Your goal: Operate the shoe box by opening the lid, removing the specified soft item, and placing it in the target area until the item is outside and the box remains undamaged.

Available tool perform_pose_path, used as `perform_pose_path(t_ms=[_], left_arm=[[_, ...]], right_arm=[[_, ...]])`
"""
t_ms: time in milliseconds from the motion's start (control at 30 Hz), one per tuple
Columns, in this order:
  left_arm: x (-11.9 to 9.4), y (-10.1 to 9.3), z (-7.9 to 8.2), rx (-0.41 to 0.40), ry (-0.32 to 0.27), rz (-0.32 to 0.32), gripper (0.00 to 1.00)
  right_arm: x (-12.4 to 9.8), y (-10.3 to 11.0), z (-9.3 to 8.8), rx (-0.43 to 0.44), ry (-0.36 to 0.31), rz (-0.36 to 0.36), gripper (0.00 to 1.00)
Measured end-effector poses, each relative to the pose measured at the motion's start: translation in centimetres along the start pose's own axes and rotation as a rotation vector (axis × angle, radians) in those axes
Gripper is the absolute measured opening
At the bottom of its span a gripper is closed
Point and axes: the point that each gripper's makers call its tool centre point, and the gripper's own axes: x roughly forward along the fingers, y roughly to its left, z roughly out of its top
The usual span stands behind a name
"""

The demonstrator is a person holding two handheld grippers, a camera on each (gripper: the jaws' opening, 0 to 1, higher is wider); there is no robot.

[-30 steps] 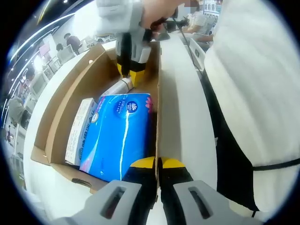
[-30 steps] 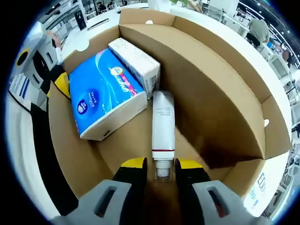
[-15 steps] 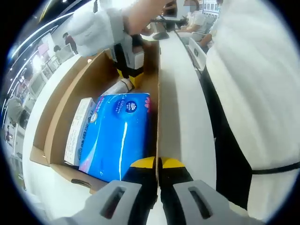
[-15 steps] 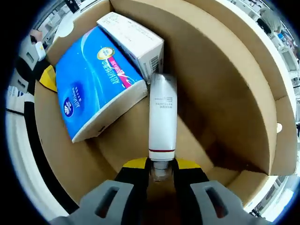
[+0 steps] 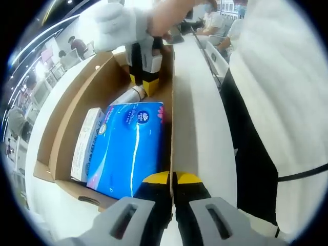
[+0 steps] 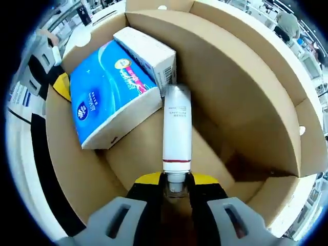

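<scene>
An open cardboard shoe box [image 5: 66,128] lies on a white table. Inside are a blue soft tissue pack [image 5: 130,148], a slim white carton [image 5: 87,141] beside it, and a white tube [image 5: 132,95]. My left gripper [image 5: 172,178] is shut on the top edge of the box's near side wall. At the box's far end my right gripper [image 5: 143,79] holds the tube. In the right gripper view my right gripper [image 6: 176,180] is shut on the cap end of the tube [image 6: 176,128], whose far end reaches the tissue pack [image 6: 110,102] and the carton [image 6: 146,51]. The left gripper [image 6: 61,84] shows at the box wall [image 6: 246,102].
A gloved hand [image 5: 118,20] holds the right gripper. The person's white clothing with a dark strap [image 5: 277,102] stands close along the table's [image 5: 200,118] right side. Desks, screens and other people fill the background beyond the box.
My right gripper's jaws have closed from a loose straddle onto the tube's cap. The right gripper view has shifted a little; the left gripper has stayed on the wall.
</scene>
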Motion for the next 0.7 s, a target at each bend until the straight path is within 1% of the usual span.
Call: perform_pose_path(t_ms=[33, 67, 167, 200, 267, 300, 467, 500, 533, 567, 667, 700], left_arm=[[0.0, 0.0, 0.0, 0.001, 0.0, 0.0, 0.01], [0.0, 0.0, 0.0, 0.005, -0.001, 0.002, 0.01], [0.0, 0.0, -0.1, 0.007, -0.003, 0.006, 0.01], [0.0, 0.0, 0.0, 0.005, -0.003, 0.007, 0.01], [0.0, 0.0, -0.1, 0.005, -0.003, 0.008, 0.01], [0.0, 0.0, -0.1, 0.007, -0.004, 0.01, 0.01], [0.0, -0.1, -0.1, 0.01, -0.006, 0.01, 0.01], [-0.1, -0.1, -0.1, 0.009, -0.008, 0.013, 0.01], [-0.1, -0.1, -0.1, 0.01, -0.01, 0.016, 0.01], [0.0, -0.1, -0.1, 0.011, -0.01, 0.019, 0.01], [0.0, -0.1, -0.1, 0.016, -0.013, 0.021, 0.01], [0.0, 0.0, -0.1, 0.017, -0.014, 0.02, 0.01]], right_arm=[[0.0, 0.0, 0.0, 0.012, 0.011, -0.003, 0.18], [0.0, 0.2, 0.0, 0.024, 0.056, -0.025, 0.18], [0.1, 0.2, 0.1, 0.008, 0.087, -0.036, 0.18], [0.1, 0.1, 0.1, 0.025, 0.094, -0.028, 0.18], [0.1, 0.0, 0.0, 0.023, 0.095, -0.017, 0.18], [0.1, 0.0, 0.0, 0.035, 0.091, -0.008, 0.18], [-0.1, 0.2, 0.0, 0.052, 0.083, -0.014, 0.17], [-0.2, 0.3, -0.1, 0.064, 0.082, -0.011, 0.17], [-0.7, 0.7, 0.0, 0.127, 0.068, -0.003, 0.17], [-0.9, 0.8, 0.2, 0.13, 0.045, -0.002, 0.17], [-2.1, 0.9, -0.2, 0.162, 0.03, -0.014, 0.17], [-2.5, 0.8, -0.3, 0.182, 0.013, -0.024, 0.17]])
